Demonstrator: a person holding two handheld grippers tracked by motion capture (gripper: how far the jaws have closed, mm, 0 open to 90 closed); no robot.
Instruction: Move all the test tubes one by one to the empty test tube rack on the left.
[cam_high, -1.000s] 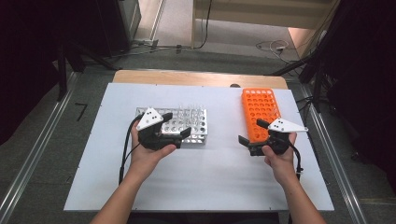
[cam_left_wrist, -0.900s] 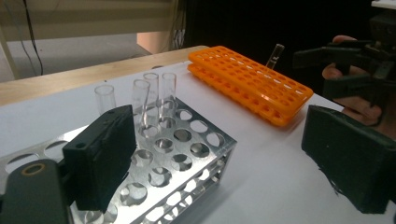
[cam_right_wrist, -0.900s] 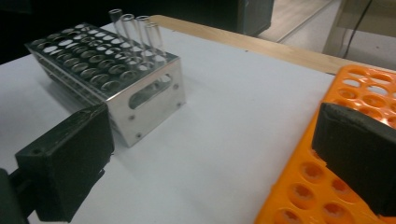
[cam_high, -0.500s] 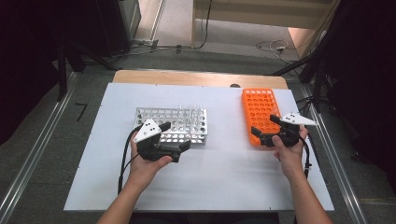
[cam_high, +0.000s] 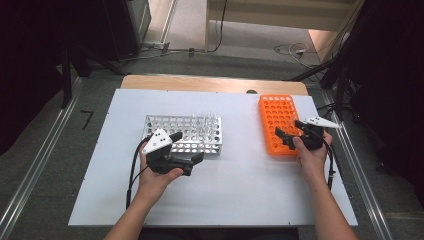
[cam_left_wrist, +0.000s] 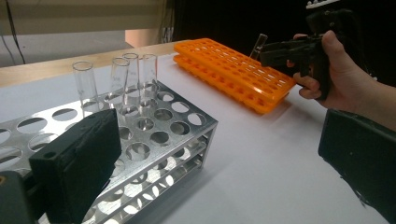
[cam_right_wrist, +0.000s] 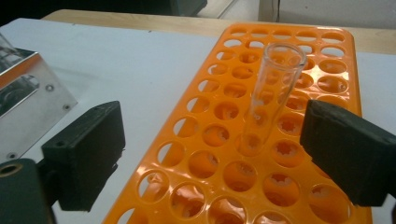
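Orange plastic rack (cam_high: 280, 122) with round holes lies at the right of the white table (cam_high: 240, 195) in the high view, and the right gripper (cam_high: 290, 134) hangs over its near half. The shiny perforated metal rack (cam_high: 187, 134) sits left of centre, with the left gripper (cam_high: 189, 147) at its near edge, jaws spread and empty.

In the left gripper view, four clear glass tubes (cam_left_wrist: 119, 81) stand upright in the metal rack, beyond the left jaw.

In the right gripper view, a clear glass test tube (cam_right_wrist: 271, 93) stands tilted in a hole of the orange rack, between the wide-apart jaws and nearer the right one, touching neither. These jaws have just been closing slightly.
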